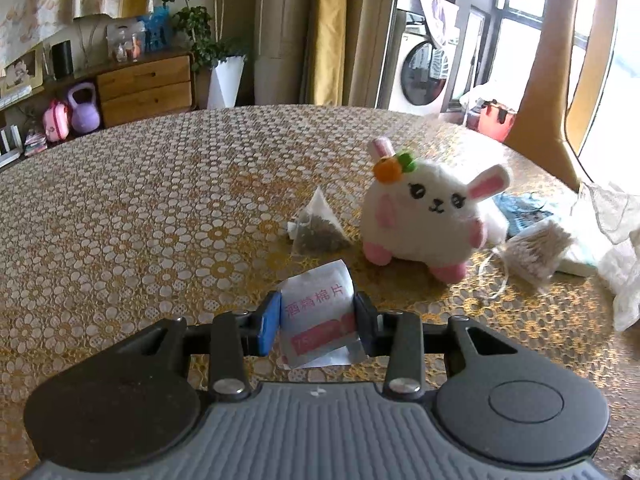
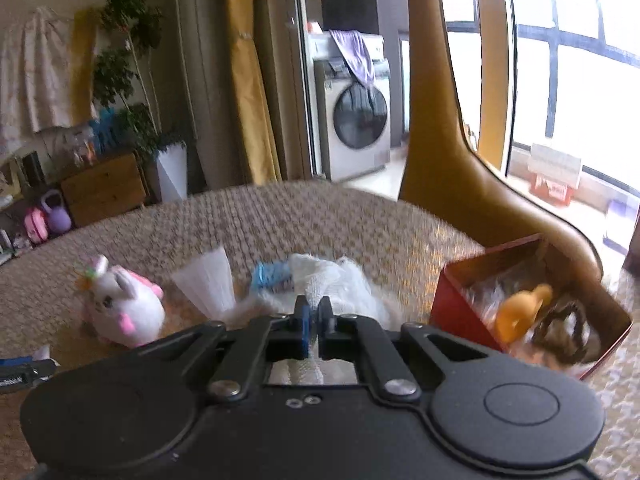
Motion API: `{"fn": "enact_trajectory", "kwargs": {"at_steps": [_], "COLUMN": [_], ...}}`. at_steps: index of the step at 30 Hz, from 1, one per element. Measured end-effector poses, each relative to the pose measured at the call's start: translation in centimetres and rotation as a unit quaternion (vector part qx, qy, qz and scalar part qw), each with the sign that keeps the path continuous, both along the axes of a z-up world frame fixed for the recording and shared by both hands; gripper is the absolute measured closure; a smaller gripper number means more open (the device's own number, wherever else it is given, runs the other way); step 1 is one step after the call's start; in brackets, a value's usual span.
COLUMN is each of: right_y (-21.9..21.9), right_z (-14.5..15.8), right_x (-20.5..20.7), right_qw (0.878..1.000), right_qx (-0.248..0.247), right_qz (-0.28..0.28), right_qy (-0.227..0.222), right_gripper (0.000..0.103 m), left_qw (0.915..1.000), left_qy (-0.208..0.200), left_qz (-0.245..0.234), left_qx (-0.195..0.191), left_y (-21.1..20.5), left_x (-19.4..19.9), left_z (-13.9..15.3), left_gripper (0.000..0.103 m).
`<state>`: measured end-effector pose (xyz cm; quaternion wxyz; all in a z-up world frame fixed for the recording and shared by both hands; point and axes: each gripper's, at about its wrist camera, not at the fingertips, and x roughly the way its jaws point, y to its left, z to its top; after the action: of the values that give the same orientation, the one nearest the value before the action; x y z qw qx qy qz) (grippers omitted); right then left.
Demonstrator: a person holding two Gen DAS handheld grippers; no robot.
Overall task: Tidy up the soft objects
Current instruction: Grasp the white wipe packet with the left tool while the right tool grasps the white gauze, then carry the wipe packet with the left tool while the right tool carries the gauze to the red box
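My left gripper is shut on a white sachet with pink print, held above the table. Beyond it sit a white plush bunny, a pyramid tea bag and a second tea bag with a string. My right gripper is shut on a piece of white gauze cloth, lifted off the table. In the right wrist view the bunny lies at the left, a white mesh pouch and a blue item lie behind the cloth.
A red box at the right holds an orange item and a dark scrunchie. A tan chair back stands past the table's far edge. The lace-patterned tablecloth covers the round table. White crumpled cloth lies at the right.
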<state>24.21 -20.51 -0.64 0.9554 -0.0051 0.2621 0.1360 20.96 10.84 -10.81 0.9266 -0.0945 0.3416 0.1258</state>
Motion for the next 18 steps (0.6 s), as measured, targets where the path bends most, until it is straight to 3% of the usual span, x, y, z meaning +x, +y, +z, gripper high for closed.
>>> {"fn": "enact_trajectory", "kwargs": {"at_steps": [9, 18], "right_y": [-2.7, -5.4], "right_z": [5.3, 8.2], "right_x": [-2.8, -4.4], "right_qw": [0.998, 0.996], "right_qx": [0.022, 0.021], "right_qz": [0.027, 0.035], "right_qy": [-0.049, -0.079], "right_gripper": [0.100, 0.100], "left_qw": [0.9989, 0.9933], "left_qy": [-0.023, -0.048], "left_qz": [-0.040, -0.105], "left_qx": [-0.006, 0.000], "left_y": [-2.3, -7.4], "left_x": [-1.1, -1.1], "left_z": [3.8, 7.5], "left_gripper": [0.064, 0.064]}}
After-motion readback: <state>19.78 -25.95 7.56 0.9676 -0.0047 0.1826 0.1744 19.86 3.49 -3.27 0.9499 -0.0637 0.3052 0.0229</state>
